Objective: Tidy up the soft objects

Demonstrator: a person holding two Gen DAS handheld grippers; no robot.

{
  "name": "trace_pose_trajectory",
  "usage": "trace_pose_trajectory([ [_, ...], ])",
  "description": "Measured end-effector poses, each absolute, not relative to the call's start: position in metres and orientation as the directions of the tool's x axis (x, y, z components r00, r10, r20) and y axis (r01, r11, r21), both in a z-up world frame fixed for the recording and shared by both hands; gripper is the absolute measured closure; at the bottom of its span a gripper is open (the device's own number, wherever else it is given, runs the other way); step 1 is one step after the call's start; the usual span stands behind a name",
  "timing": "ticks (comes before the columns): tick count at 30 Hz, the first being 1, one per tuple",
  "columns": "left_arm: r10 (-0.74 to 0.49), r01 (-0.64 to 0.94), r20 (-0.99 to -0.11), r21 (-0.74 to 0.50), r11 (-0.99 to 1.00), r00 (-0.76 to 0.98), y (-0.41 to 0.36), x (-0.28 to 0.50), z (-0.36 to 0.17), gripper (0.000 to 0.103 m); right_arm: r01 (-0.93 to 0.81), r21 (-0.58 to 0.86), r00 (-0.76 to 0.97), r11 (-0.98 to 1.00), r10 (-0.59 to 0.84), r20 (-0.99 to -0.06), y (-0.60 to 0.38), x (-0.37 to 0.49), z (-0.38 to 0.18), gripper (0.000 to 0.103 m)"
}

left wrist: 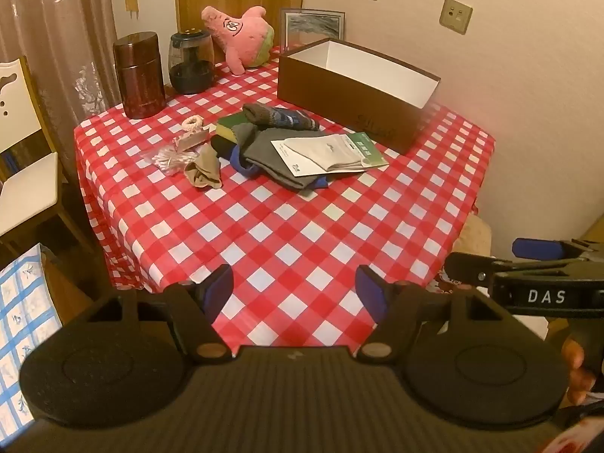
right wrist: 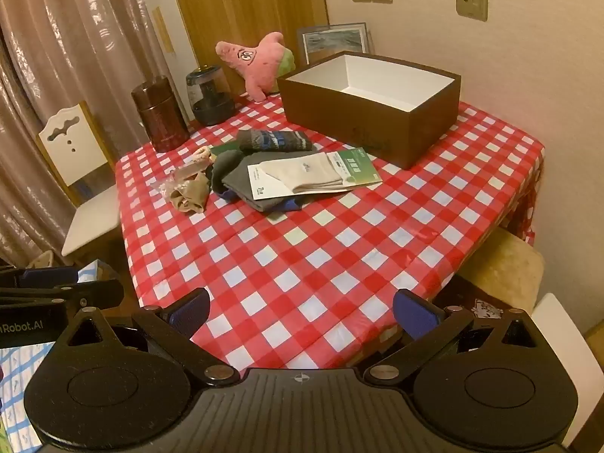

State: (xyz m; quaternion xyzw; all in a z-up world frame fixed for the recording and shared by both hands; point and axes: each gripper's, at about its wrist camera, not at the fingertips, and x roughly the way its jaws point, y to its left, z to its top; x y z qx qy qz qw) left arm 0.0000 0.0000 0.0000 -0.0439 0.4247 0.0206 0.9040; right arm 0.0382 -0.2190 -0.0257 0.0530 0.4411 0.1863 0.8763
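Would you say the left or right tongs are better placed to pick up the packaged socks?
Probably right: the sock pack lies on the pile's box side, nearer the open right tongs. Both are far back.

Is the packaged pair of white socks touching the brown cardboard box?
Apart. The right wrist view shows checked tablecloth between the packaged white socks and the brown box.

"DAS" in white caps on the black body of the right gripper [left wrist: 543, 264], seen at the right edge of the left wrist view. "nRobot.AI", 1st letters cut off by the frame edge, in white on the black body of the left gripper [right wrist: 56, 290] at the left edge of the right wrist view. Brown box [right wrist: 362, 128] has dark lettering on its front wall, too faint to read; sock pack [right wrist: 313, 173] has a green label w/ small print & sth like a "7", not legible.
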Motion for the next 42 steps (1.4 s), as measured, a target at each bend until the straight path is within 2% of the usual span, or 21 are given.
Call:
trace_pose_trajectory([
  [42, -0.008, -0.074, -0.769, -0.072, 0.995, 0.639, 0.0001, 0.0001, 0.0001, 0.034, -0.282, 0.248, 0.544, 0.927, 0.367, -0.755, -0.2177, 0.04, -0.0252, 0.0],
])
